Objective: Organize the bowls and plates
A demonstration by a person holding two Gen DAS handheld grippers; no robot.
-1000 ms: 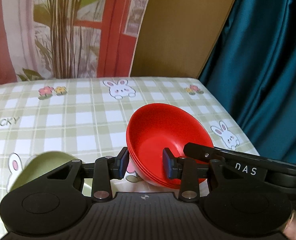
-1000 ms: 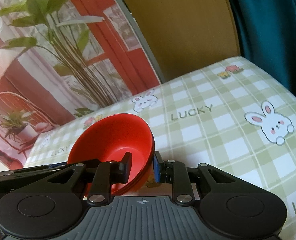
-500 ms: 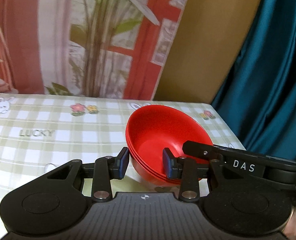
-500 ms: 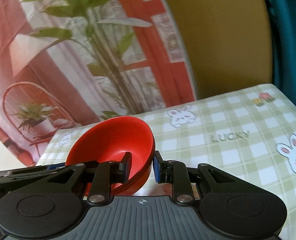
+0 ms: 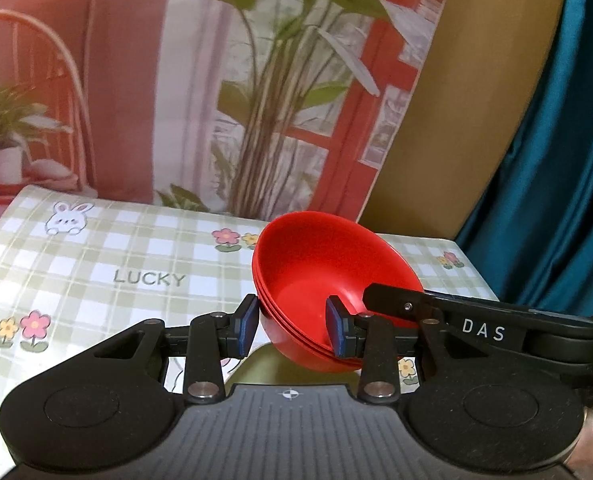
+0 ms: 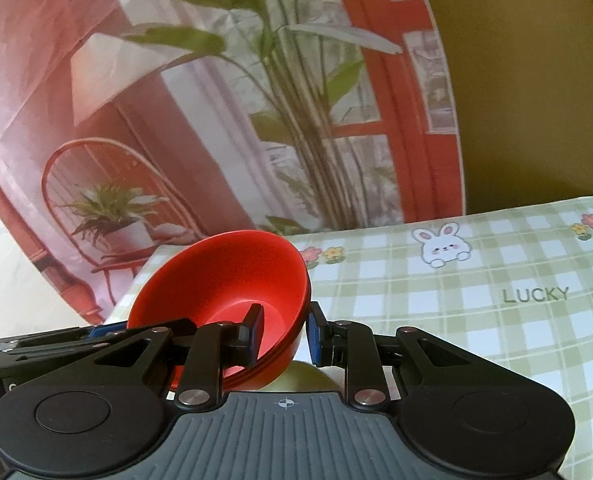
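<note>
Red bowls (image 5: 328, 276), nested stack, tilted above tabletop (image 5: 96, 272), rim pinched by left tongs (image 5: 292, 330) and right tongs (image 6: 282, 334); best kept level, lowered centred onto green dish (image 6: 306, 378) below.

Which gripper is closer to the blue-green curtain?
Right. The right gripper holds the red bowls by the rim on the side toward the teal curtain; the left gripper holds the opposite rim, farther from it.

Checked tablecloth (image 5: 96, 264) — perhaps a green dish (image 6: 308, 378)
</note>
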